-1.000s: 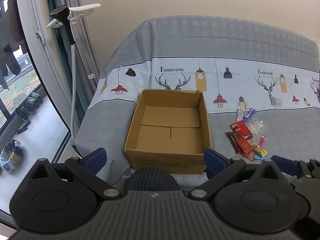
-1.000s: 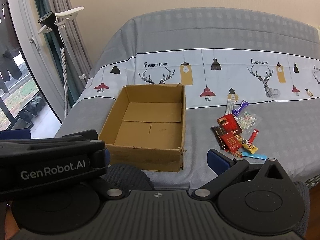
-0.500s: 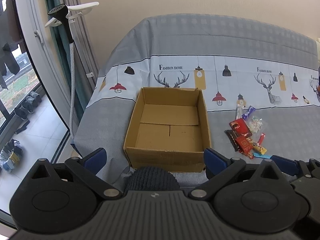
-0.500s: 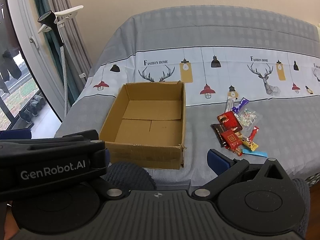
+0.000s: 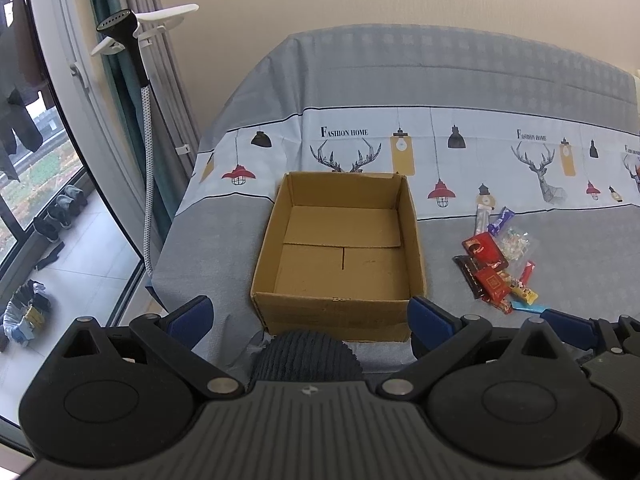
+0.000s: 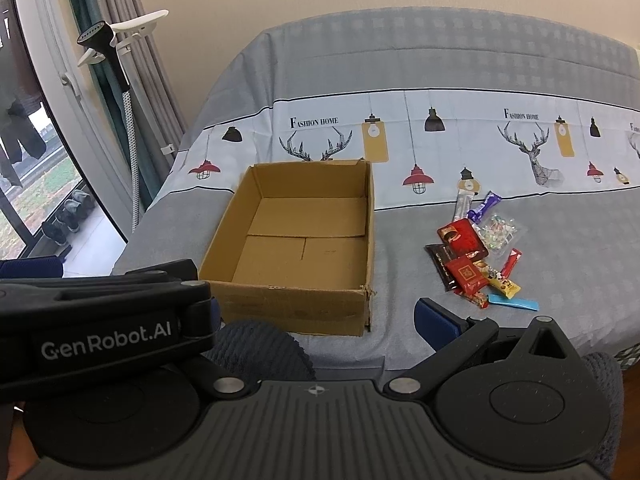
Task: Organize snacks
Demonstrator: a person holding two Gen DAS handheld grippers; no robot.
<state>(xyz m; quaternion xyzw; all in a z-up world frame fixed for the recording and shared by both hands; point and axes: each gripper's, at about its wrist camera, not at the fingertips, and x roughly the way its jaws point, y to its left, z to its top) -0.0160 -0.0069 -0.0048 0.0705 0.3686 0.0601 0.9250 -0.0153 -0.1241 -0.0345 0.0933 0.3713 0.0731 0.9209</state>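
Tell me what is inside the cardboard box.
Nothing: the open brown cardboard box shows only its bare folded bottom flaps. Its near wall hides a thin strip of floor just behind it.

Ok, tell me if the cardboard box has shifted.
No. The cardboard box still has its back wall just under the same deer print on the sheet.

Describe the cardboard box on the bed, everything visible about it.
The cardboard box is plain brown corrugated card, rectangular, open at the top with no top flaps showing. It sits upright on the grey bedspread, its far wall over the white printed band. Inside it holds nothing; the floor shows overlapping bottom flaps with a seam. The near right corner looks slightly frayed. The snack pile lies apart to its right. Neither gripper touches it.
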